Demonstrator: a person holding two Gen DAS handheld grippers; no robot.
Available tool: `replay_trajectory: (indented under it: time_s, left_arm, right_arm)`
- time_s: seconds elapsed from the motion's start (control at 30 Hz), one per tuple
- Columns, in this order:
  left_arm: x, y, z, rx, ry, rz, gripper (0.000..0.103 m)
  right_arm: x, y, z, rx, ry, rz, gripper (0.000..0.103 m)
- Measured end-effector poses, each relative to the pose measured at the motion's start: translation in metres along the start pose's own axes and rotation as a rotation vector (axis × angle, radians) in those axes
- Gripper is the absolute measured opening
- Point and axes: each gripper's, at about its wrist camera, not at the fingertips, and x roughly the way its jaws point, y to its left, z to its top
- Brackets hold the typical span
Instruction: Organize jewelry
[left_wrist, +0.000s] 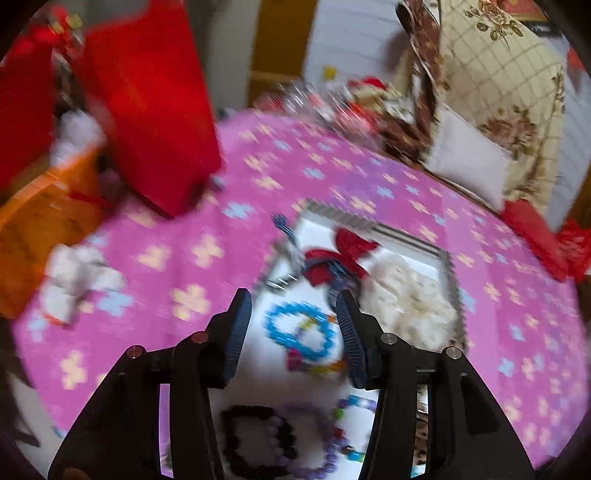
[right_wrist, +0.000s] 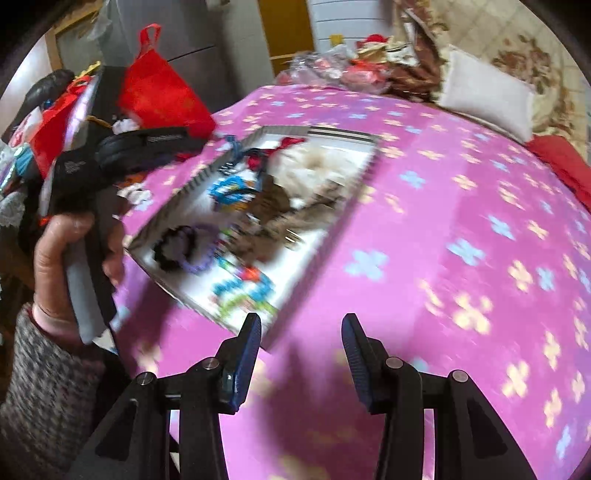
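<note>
A shallow white box (left_wrist: 406, 240) with a ridged silver rim lies on the pink flowered cloth and holds jewelry. In it are a blue bead bracelet (left_wrist: 299, 330), a dark bead bracelet (left_wrist: 258, 441), a purple bead bracelet (left_wrist: 328, 439), a red bow (left_wrist: 341, 254) and a fluffy cream piece (left_wrist: 410, 295). My left gripper (left_wrist: 293, 306) is open and empty, hovering just above the blue bracelet. The box also shows in the right wrist view (right_wrist: 364, 162). My right gripper (right_wrist: 301, 332) is open and empty above the cloth, just right of the box's near corner. Both views are blurred.
A red bag (left_wrist: 147, 103) and an orange box (left_wrist: 40, 218) stand at the left. A white fluffy item (left_wrist: 77, 280) lies on the cloth. A white cushion (left_wrist: 469, 162), a floral sofa back and cluttered wrappers (left_wrist: 332, 99) are at the far side. The hand holding the left gripper (right_wrist: 74, 258) is at the left.
</note>
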Motion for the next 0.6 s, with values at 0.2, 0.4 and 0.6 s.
replay_trajectory:
  time_s: [0.2, 0.4, 0.6]
  left_arm:
    - [-0.055, -0.025, -0.019, 0.028, -0.223, 0.131, 0.077]
    - [-0.106, -0.035, -0.049, -0.034, -0.264, 0.131, 0.084]
    - [-0.152, -0.048, -0.067, -0.068, -0.218, 0.109, 0.084]
  right_arm:
    - [-0.021, -0.031, -0.022, 0.054, -0.009, -0.078, 0.043]
    - [-0.042, -0.050, -0.037, 0.119, -0.027, -0.097, 0.043]
    - [-0.066, -0.052, -0.051, 0.123, -0.083, -0.134, 0.043]
